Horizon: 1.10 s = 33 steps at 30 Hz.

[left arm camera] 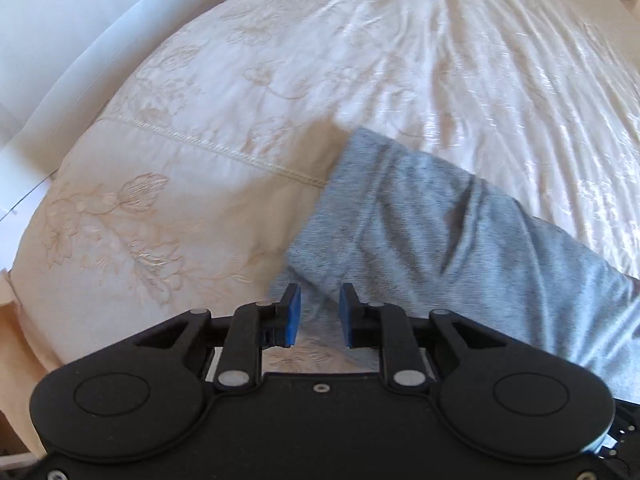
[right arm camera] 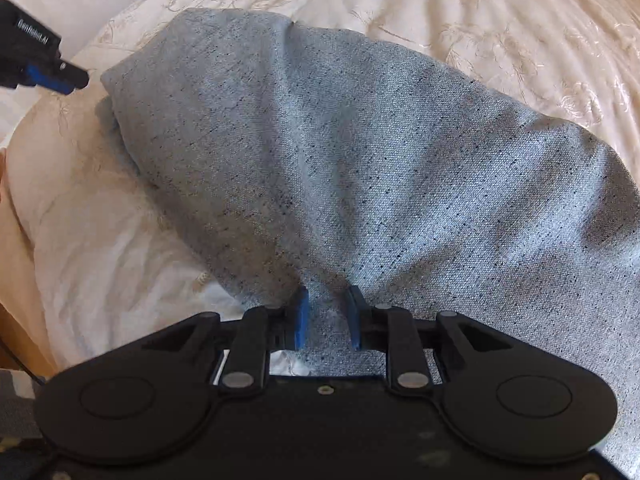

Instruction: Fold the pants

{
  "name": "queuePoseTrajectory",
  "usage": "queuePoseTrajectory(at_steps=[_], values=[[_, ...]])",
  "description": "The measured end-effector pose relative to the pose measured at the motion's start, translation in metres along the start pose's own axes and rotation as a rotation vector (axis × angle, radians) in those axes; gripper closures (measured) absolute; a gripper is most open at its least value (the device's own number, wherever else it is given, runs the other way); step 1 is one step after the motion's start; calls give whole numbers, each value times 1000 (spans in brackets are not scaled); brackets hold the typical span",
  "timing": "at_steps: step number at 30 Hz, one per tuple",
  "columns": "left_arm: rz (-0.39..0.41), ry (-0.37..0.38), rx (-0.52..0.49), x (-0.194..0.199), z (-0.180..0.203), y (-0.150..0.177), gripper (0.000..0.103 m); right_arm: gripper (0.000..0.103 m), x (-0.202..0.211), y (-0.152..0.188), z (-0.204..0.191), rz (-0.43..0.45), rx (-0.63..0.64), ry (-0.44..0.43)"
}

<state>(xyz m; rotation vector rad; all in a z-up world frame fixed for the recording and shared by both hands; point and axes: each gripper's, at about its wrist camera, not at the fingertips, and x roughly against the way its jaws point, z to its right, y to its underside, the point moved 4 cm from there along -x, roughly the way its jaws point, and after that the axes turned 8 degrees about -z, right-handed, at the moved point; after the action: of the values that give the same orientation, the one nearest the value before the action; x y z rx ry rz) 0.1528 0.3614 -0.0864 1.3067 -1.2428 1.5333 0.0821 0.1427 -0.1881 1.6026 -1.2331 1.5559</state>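
Observation:
Grey-blue pants [right arm camera: 360, 168] lie folded over on a cream embroidered bedspread [right arm camera: 500, 20]. In the right wrist view my right gripper [right arm camera: 326, 314] has its blue pads on either side of a bunched ridge of the pants fabric and is shut on it. In the left wrist view the pants [left arm camera: 460, 232] stretch from centre to the lower right. My left gripper [left arm camera: 319, 310] is open, its pads apart just over the pants' near-left edge, holding nothing. The left gripper also shows in the right wrist view [right arm camera: 60, 80], off the pants' far-left corner.
The bedspread [left arm camera: 240, 100] covers the whole bed, wrinkled toward the far right. The bed's left edge drops off to a white wall and floor [left arm camera: 60, 60]. A peach-coloured sheet edge [right arm camera: 16, 220] hangs at the left side.

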Motion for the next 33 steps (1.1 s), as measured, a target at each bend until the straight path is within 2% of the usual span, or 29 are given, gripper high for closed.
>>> queuePoseTrajectory(at_steps=[3, 5, 7, 9, 11, 12, 14, 17, 20, 23, 24, 26, 29, 31, 33], values=[[1, 89, -129, -6, 51, 4, 68, 80, 5, 1, 6, 0, -56, -26], [7, 120, -227, -14, 84, 8, 65, 82, 7, 1, 13, -2, -87, -20], [16, 101, -321, -27, 107, 10, 60, 82, 9, 2, 19, 3, -109, -14], [-13, 24, -367, -48, 114, 14, 60, 82, 13, 3, 24, 8, -123, -9], [-91, -79, -354, -76, 102, 20, 60, 82, 19, 4, 31, 23, -141, 1], [-106, -77, -337, -84, 93, 23, 60, 82, 22, 4, 35, 30, -152, 5], [-78, -34, -320, -80, 81, 29, 60, 82, 34, 2, 45, 57, -178, 25], [-75, -58, -326, -64, 79, 31, 63, 79, 48, -9, 55, 126, -186, 20], [-17, -39, -297, -40, 84, 22, 63, 79, 47, -29, 65, 171, -168, 30], [25, -10, -278, -36, 103, 5, 61, 79, 29, -36, 75, 126, -144, 40], [25, -11, -275, -39, 108, 0, 61, 79, 20, -34, 76, 89, -141, 26], [18, -8, -255, -47, 116, -6, 61, 79, -1, -22, 79, -49, -146, -54], [-36, -29, -236, -65, 119, -4, 59, 79, 13, -15, 84, -51, -121, -99], [-72, -70, -284, -79, 118, 5, 55, 79, 34, -22, 98, 3, -159, -118], [-63, -112, -360, -83, 124, 17, 54, 79, 57, -35, 117, 114, -202, -111]])
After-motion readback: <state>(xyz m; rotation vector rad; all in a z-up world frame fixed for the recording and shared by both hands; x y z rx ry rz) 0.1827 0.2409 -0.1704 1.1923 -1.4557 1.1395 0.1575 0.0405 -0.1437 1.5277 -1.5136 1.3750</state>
